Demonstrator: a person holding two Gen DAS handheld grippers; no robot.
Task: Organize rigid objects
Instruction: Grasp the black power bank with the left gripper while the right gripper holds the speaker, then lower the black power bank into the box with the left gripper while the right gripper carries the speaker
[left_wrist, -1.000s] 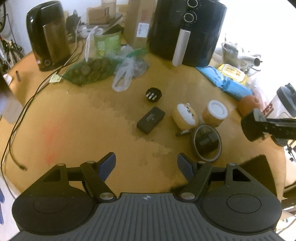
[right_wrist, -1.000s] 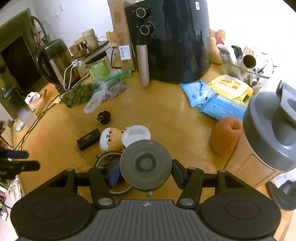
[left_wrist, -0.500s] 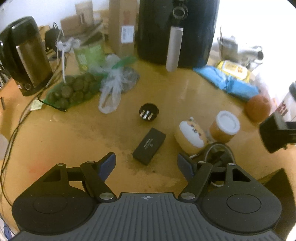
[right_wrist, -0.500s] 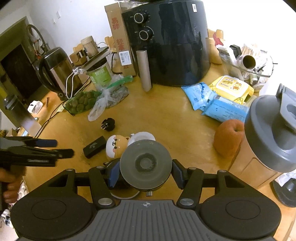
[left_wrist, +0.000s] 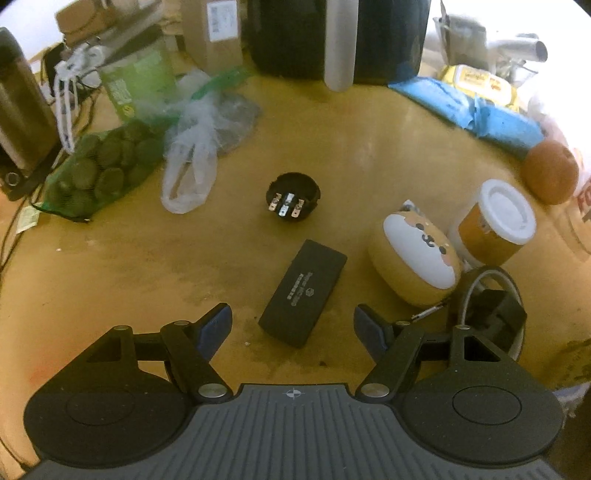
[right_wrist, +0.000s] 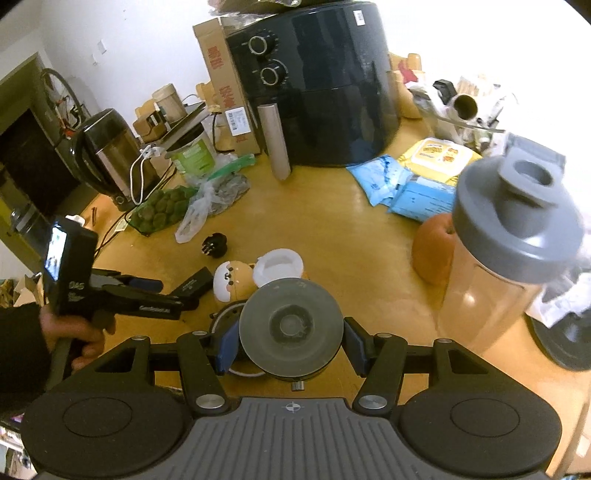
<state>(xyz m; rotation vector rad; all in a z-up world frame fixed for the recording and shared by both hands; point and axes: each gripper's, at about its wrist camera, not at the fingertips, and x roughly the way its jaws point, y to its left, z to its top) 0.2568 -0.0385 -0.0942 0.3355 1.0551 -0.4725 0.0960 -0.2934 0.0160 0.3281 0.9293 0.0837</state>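
A flat black box (left_wrist: 303, 292) lies on the wooden table just ahead of my open, empty left gripper (left_wrist: 292, 325), between its fingers' line; it also shows in the right wrist view (right_wrist: 192, 285). A round black plug part (left_wrist: 293, 196) lies farther out. A dog-face round case (left_wrist: 415, 254), a white-lidded cup (left_wrist: 496, 221) and a ring with a black block (left_wrist: 491, 314) sit to the right. My right gripper (right_wrist: 291, 345) is shut on a grey round disc (right_wrist: 291, 329), held above the table. The left gripper (right_wrist: 147, 291) shows in the right wrist view.
A black air fryer (right_wrist: 317, 85), a cardboard box (right_wrist: 225, 88) and a kettle (right_wrist: 107, 155) stand at the back. A net of green fruit (left_wrist: 99, 170), plastic bags (left_wrist: 199, 147), blue packs (left_wrist: 476, 110), an orange fruit (right_wrist: 432, 251) and a grey-lidded shaker bottle (right_wrist: 509, 251) surround the middle.
My left gripper has moved forward and down toward the flat black box, which now lies close between its fingers. My right gripper has lifted slightly, still holding the disc.
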